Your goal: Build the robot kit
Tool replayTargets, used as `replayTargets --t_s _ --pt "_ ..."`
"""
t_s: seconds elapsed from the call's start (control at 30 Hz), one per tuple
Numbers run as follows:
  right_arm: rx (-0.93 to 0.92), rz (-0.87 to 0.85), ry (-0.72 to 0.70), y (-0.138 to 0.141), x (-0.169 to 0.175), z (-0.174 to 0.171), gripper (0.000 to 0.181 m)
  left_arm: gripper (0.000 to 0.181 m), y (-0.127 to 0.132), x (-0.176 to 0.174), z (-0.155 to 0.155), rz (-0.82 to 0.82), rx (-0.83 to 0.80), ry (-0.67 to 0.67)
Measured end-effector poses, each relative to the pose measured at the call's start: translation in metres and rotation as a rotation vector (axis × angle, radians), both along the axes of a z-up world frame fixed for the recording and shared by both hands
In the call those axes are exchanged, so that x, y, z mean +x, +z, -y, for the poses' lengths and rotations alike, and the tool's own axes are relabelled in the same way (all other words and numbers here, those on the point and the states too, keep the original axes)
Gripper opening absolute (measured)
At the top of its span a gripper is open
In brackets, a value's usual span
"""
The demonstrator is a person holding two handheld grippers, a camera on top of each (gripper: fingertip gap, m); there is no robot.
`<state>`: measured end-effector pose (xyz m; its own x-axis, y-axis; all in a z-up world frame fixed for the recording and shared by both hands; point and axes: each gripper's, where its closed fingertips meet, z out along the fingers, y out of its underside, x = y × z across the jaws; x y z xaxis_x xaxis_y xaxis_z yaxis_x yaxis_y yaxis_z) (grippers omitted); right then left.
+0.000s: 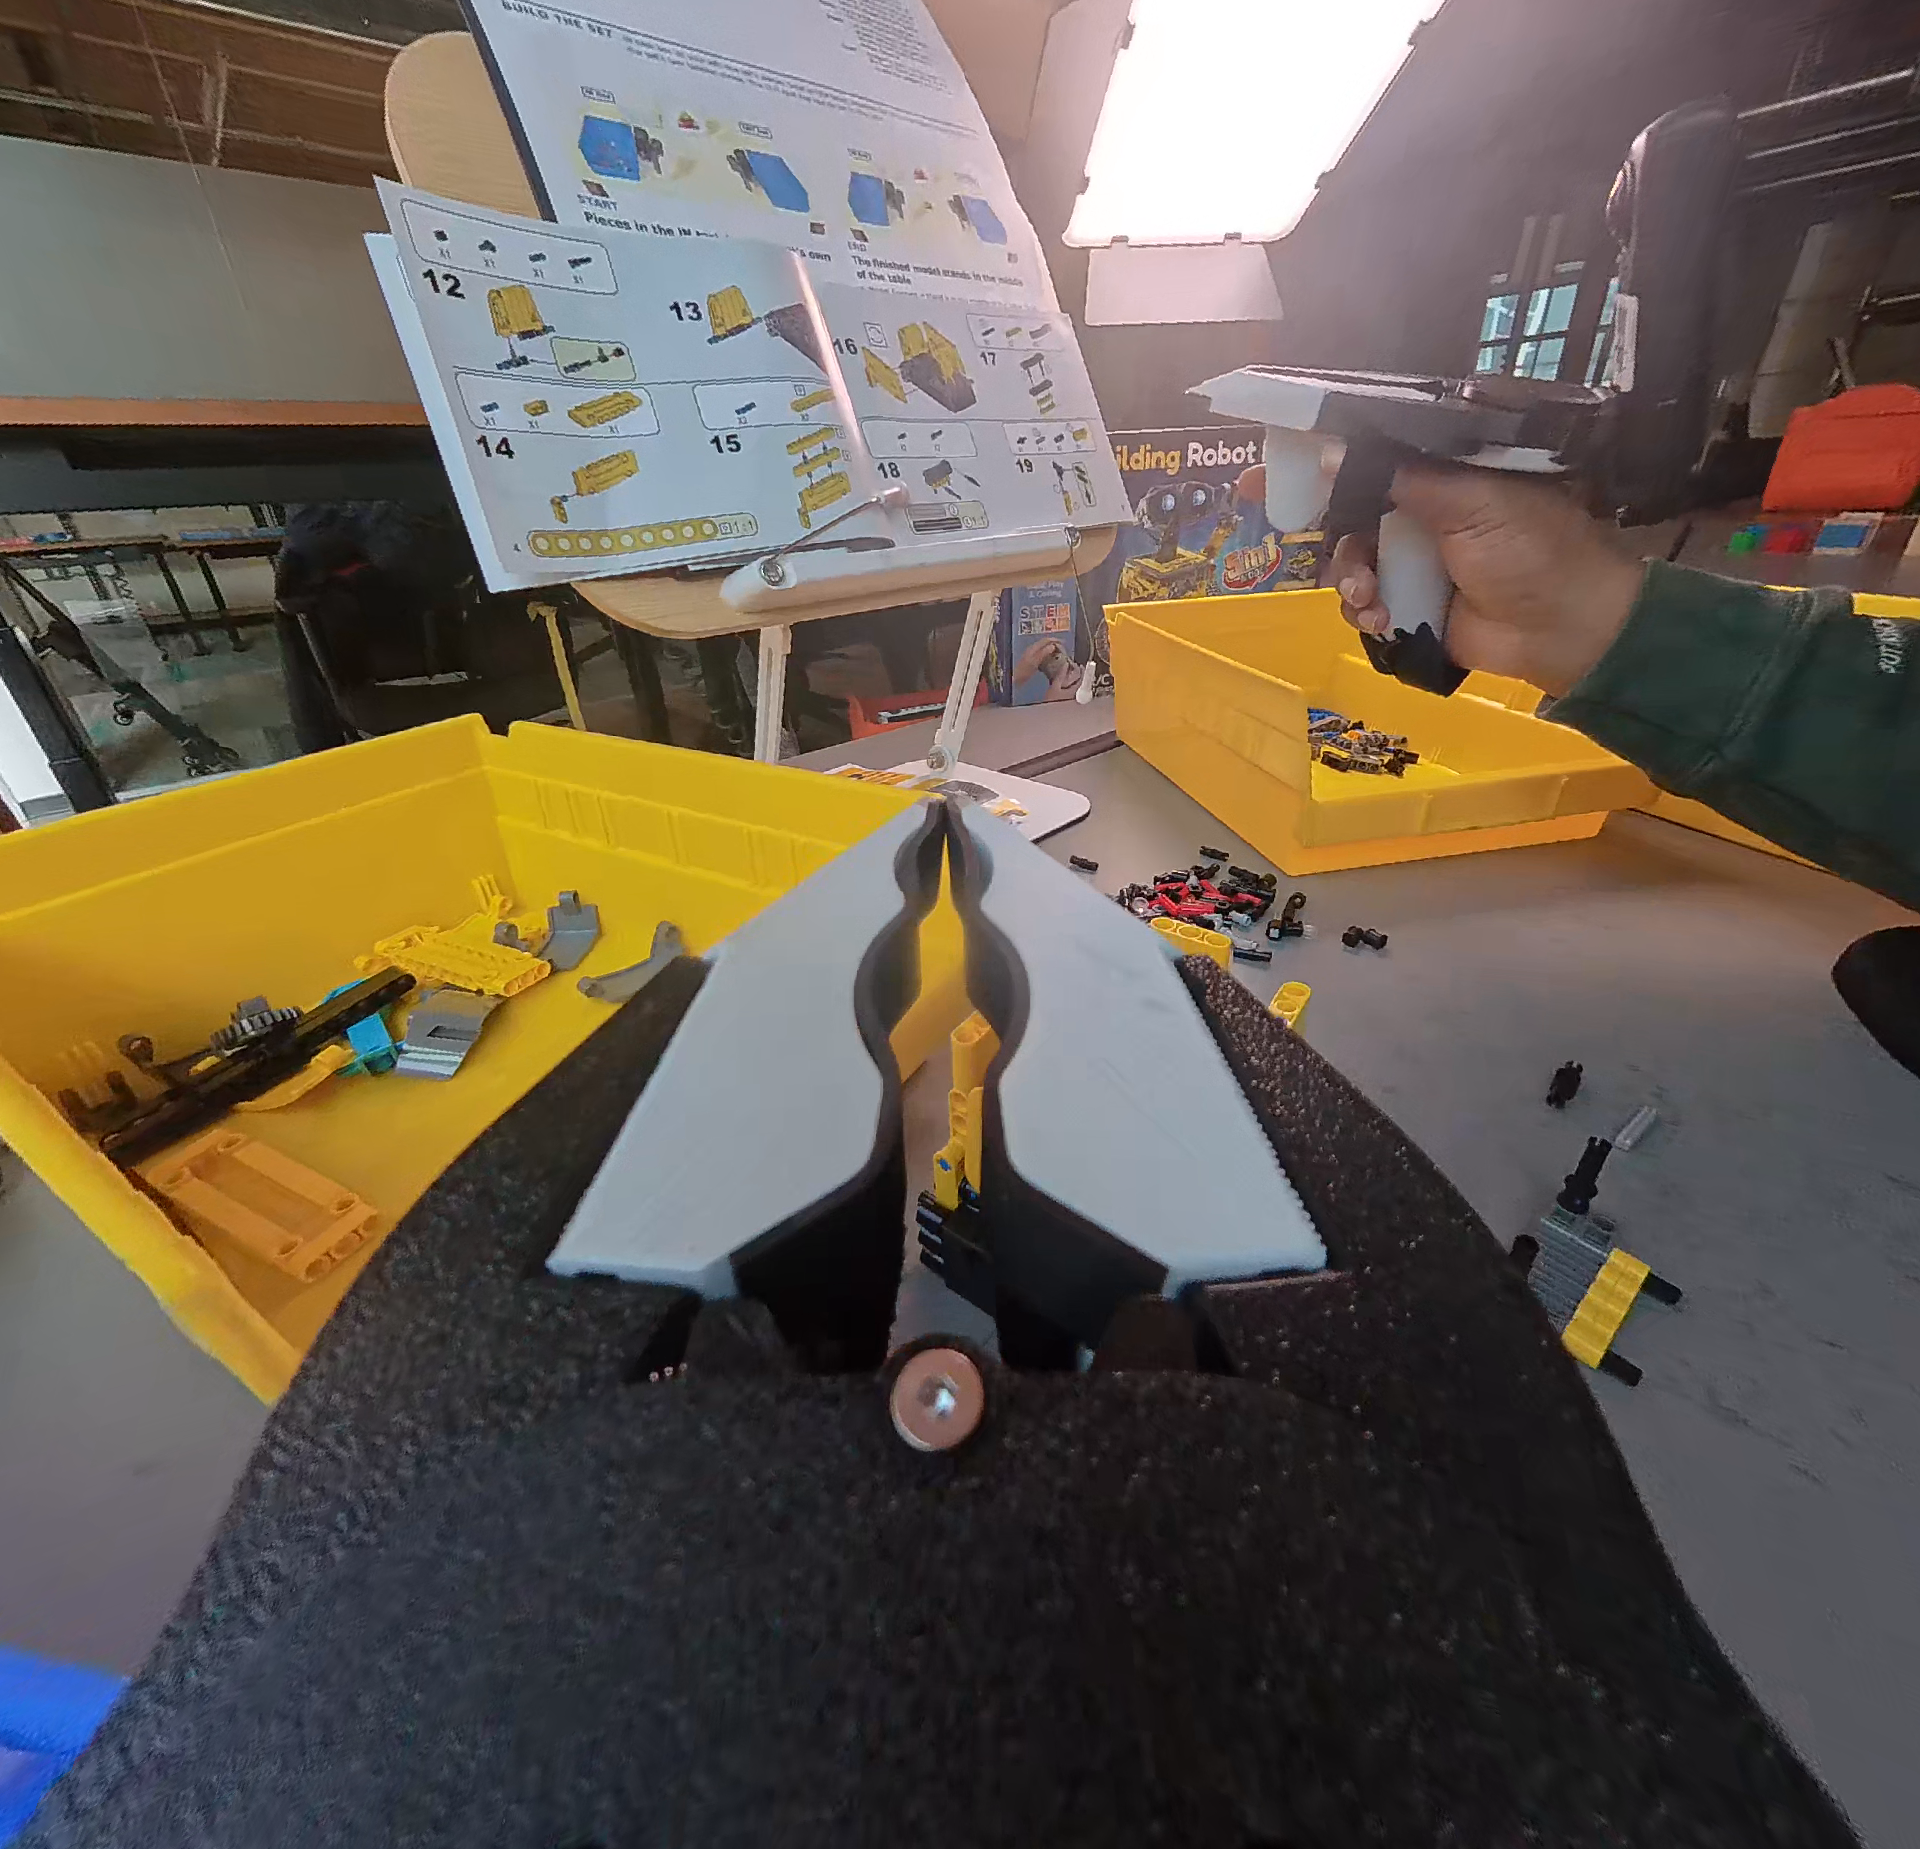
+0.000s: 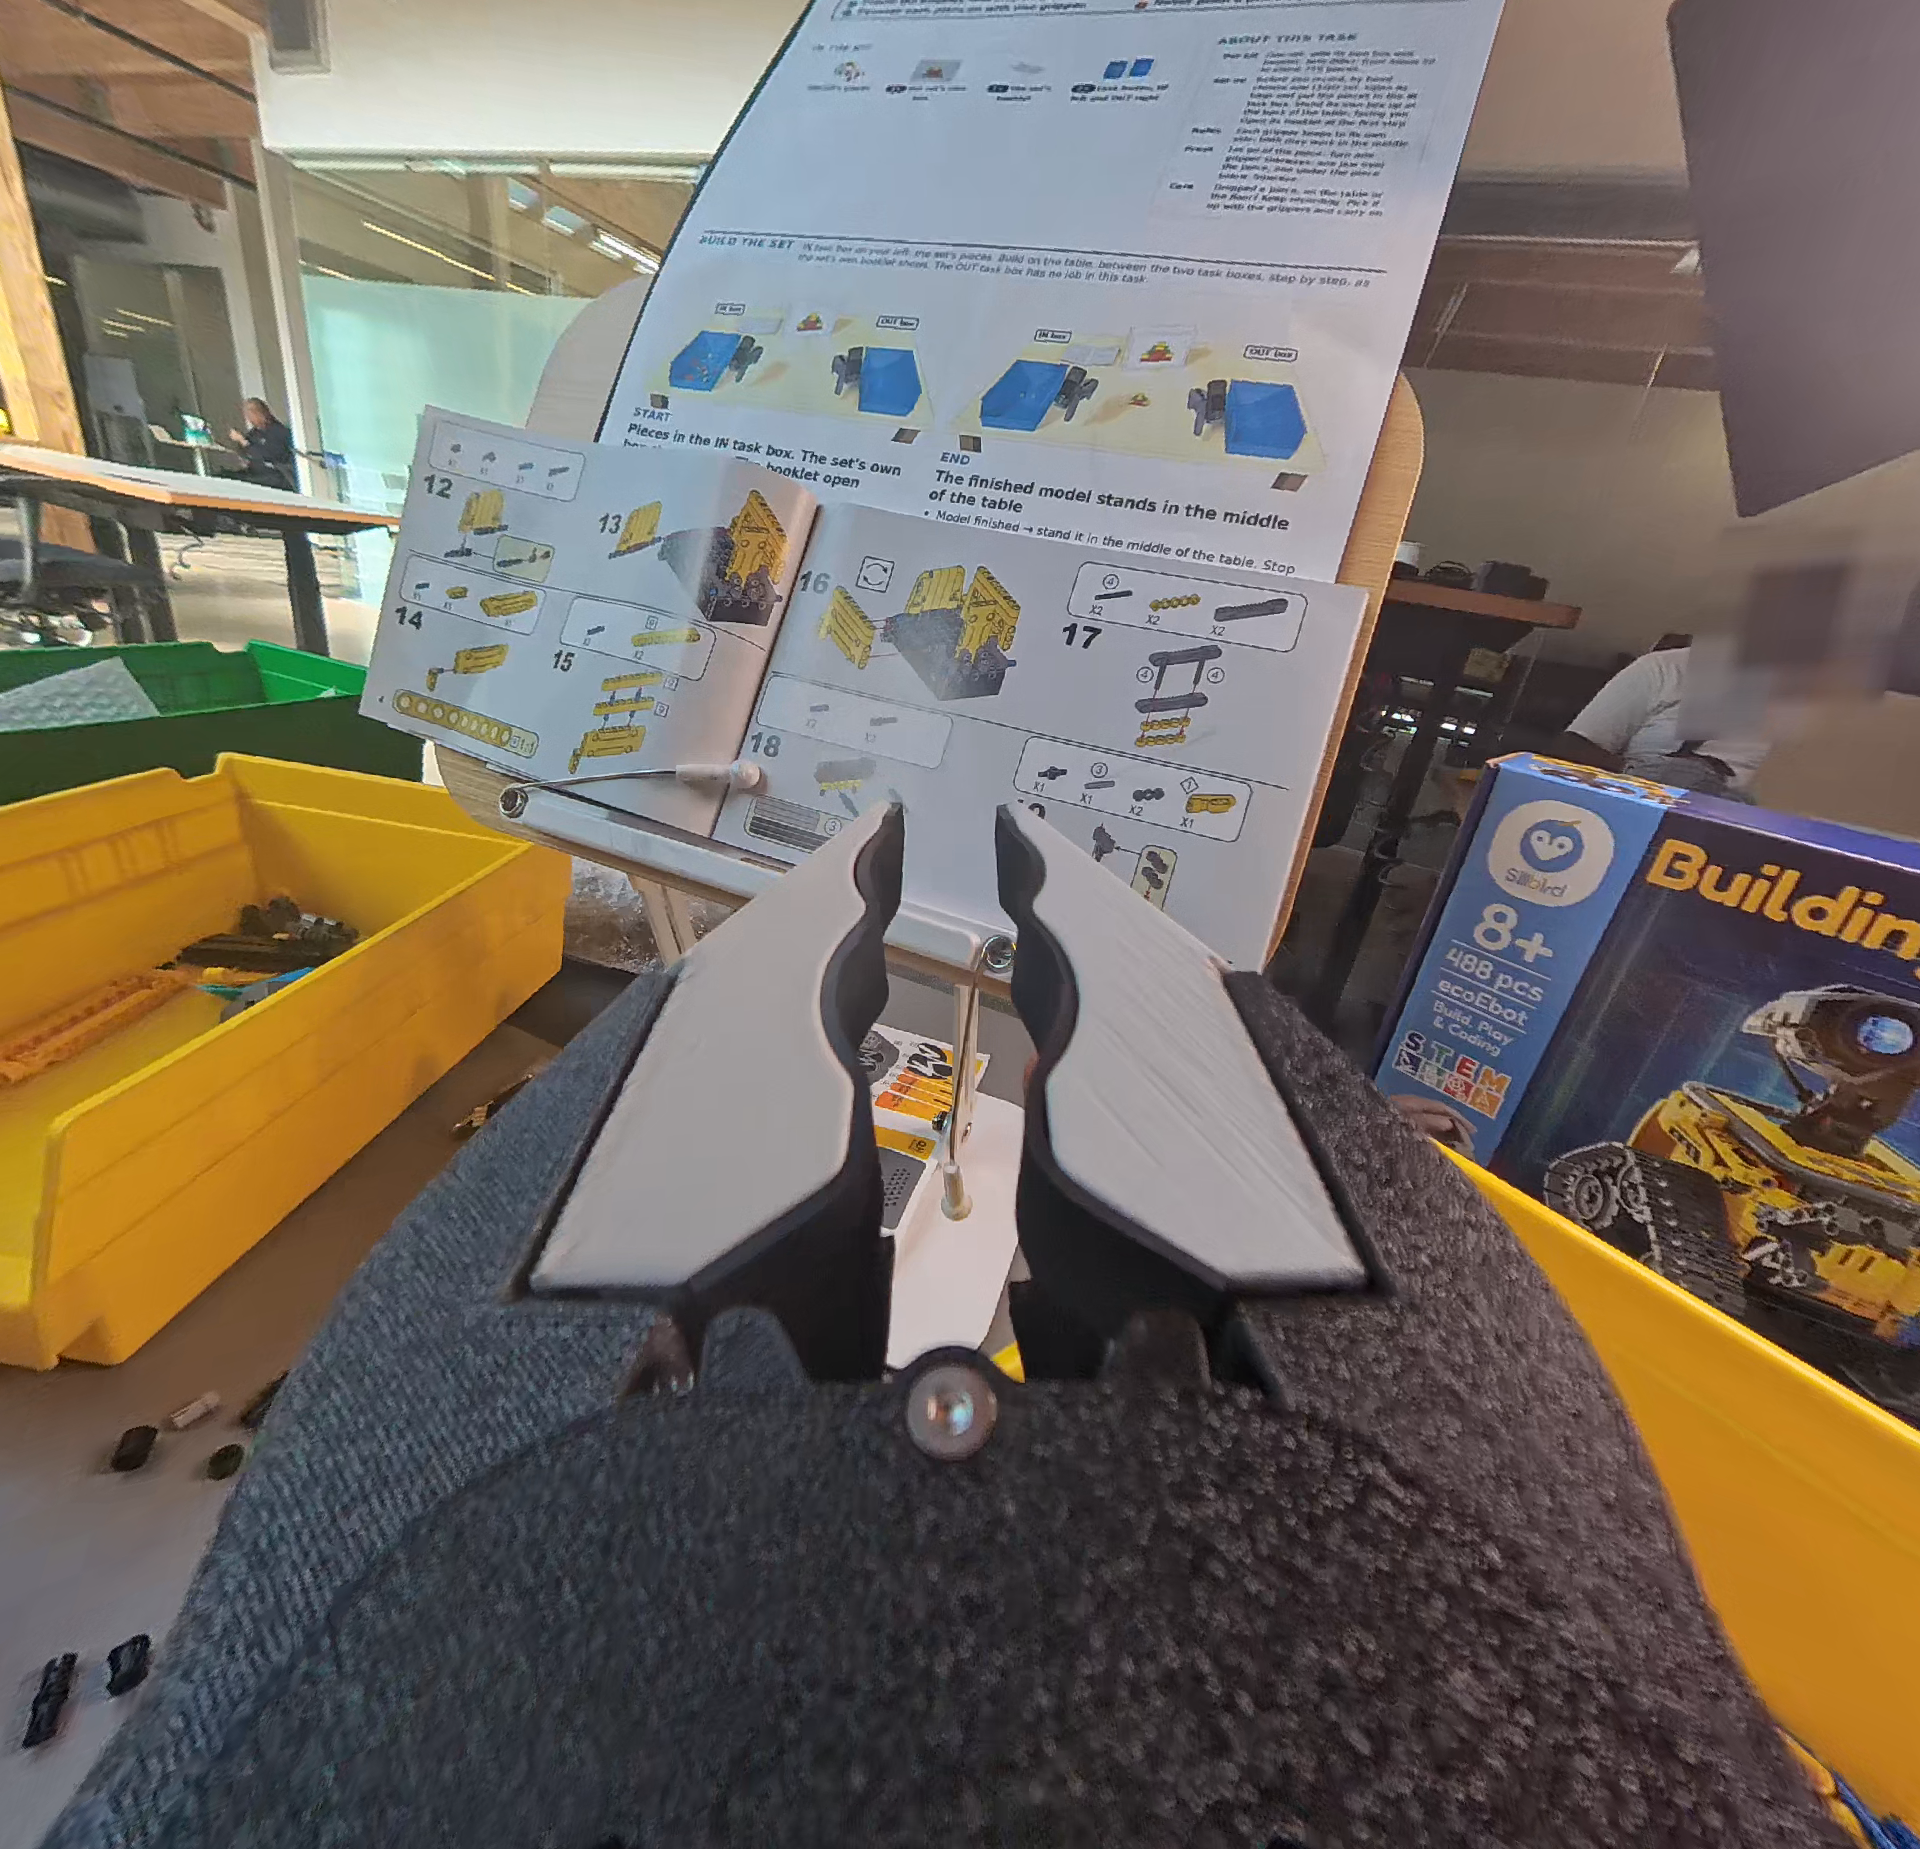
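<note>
My left gripper (image 1: 945, 825) is shut, its tips meeting over the near corner of a yellow bin (image 1: 312, 833). Through the gap behind the tips I see a yellow beam with a black piece (image 1: 961, 1124); I cannot tell whether it is gripped or lies on the table. My right gripper (image 2: 948, 820) is open and empty, held in the air facing an open instruction booklet (image 2: 883, 656) on a stand. In the left wrist view a hand holds that gripper (image 1: 1216, 397) high above a second yellow bin (image 1: 1195, 677).
The left bin holds yellow, grey and black parts (image 1: 436, 978). Loose small parts (image 1: 1205, 895) and a grey-and-yellow sub-assembly (image 1: 1579, 1269) lie on the grey table. The booklet stand (image 1: 727, 397) is at the back, with a kit box (image 2: 1714, 1020) at right and a bright light panel (image 1: 1247, 64). Left tips to right tips: about 35 cm. The right gripper is farther from the grey-and-yellow sub-assembly (image 1: 1579, 1269), some 35 cm, than the left, some 20 cm.
</note>
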<state>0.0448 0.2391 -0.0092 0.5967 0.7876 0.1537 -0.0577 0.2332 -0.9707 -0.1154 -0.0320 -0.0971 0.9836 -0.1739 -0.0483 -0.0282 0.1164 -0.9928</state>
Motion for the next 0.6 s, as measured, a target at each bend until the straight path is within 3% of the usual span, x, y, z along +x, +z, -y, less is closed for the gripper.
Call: replayTargets --t_s 0.4,0.6 --pt "0.059 0.008 0.022 0.017 0.005 0.021 0.017 0.000 -0.008 0.012 -0.004 -0.063 -0.041 -0.018" --pt "0.054 0.010 0.005 0.019 0.007 0.023 0.018 0.000 0.006 0.001 -0.008 -0.031 0.001 0.039"
